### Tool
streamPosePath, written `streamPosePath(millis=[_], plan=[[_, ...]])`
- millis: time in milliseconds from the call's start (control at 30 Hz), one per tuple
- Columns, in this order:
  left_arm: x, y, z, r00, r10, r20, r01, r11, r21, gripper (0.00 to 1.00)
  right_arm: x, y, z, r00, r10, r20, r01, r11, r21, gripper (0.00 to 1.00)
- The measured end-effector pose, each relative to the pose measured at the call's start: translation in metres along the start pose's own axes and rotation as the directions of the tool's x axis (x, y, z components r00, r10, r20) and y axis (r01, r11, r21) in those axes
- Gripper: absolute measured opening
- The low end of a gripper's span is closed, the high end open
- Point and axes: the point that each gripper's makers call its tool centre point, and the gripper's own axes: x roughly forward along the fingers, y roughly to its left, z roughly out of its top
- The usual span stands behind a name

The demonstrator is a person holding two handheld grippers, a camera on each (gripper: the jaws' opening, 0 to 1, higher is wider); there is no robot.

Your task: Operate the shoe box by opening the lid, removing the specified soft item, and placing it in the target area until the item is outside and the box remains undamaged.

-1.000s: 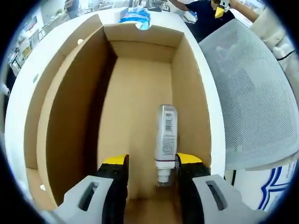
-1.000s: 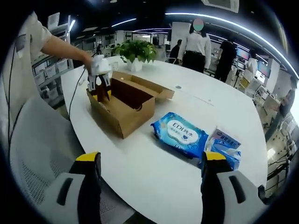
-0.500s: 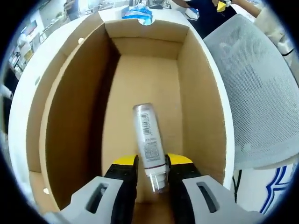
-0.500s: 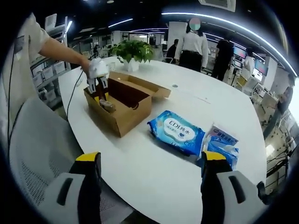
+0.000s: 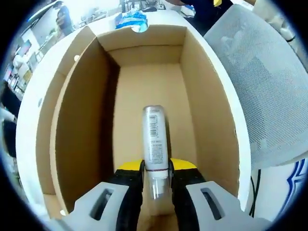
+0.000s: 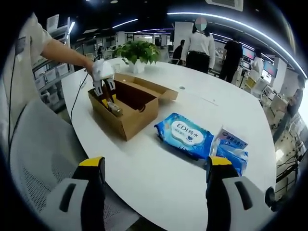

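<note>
Left gripper view: the left gripper [image 5: 156, 169] reaches down into the open box [image 5: 72, 130], a brown cardboard shoe box with plain walls and a bare floor. Its yellow-tipped jaws are clamped on a tube [image 5: 155, 139] at its lower, cap end. The tube is slim, silver-white and glossy, with a barcode and fine print running along its length and a clear cap between the jaws; its rounded far end points toward the box's far wall. It sits inside the box, over the floor; whether it touches the floor cannot be told. Beyond the far wall, a blue pack [image 5: 131, 20] lies on the white table [image 5: 29, 110]. A grey mesh chair [image 5: 269, 91] stands beside the box on the right.

Right gripper view: the right gripper [image 6: 150, 179] hangs over the near edge of the table [image 6: 159, 178], its jaws wide apart with nothing between them. Farther off stands the box [image 6: 126, 107], lid flap folded open on its far side. The person's hand [image 6: 98, 67] holds the left gripper [image 6: 107, 94] in the box's left end, with the tube [image 6: 114, 108] showing at the rim as a small brownish shape. To the right of the box lie a blue wipes pack [image 6: 185, 135] and, just beside it, a smaller blue-and-white pack [image 6: 232, 149]. A potted plant [image 6: 139, 53] stands behind the box. People stand beyond the table.
</note>
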Motion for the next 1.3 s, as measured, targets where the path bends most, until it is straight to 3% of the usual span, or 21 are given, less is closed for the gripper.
streamPosePath(millis=[300, 533, 900, 1300], plan=[[-0.014, 0.004, -0.016, 0.998, 0.053, 0.036, -0.049, 0.994, -0.096, 0.22, 0.002, 0.003, 0.001, 1.0, 0.013, 0.002, -0.013, 1.0, -0.004, 0.82], [-0.013, 0.005, -0.039, 0.997, 0.083, -0.004, -0.083, 0.991, -0.102, 0.25, 0.006, 0.005, 0.001, 1.0, 0.02, -0.001, -0.02, 1.0, -0.011, 0.81], [-0.001, 0.006, -0.044, 0.996, 0.09, -0.009, -0.09, 0.993, -0.078, 0.21, 0.005, 0.008, -0.002, 1.0, 0.026, -0.008, -0.026, 0.999, -0.019, 0.8], [-0.008, 0.004, -0.038, 0.996, 0.092, 0.019, -0.091, 0.995, -0.036, 0.18, 0.011, 0.012, 0.004, 0.998, 0.065, 0.0, -0.065, 0.996, -0.058, 0.75]])
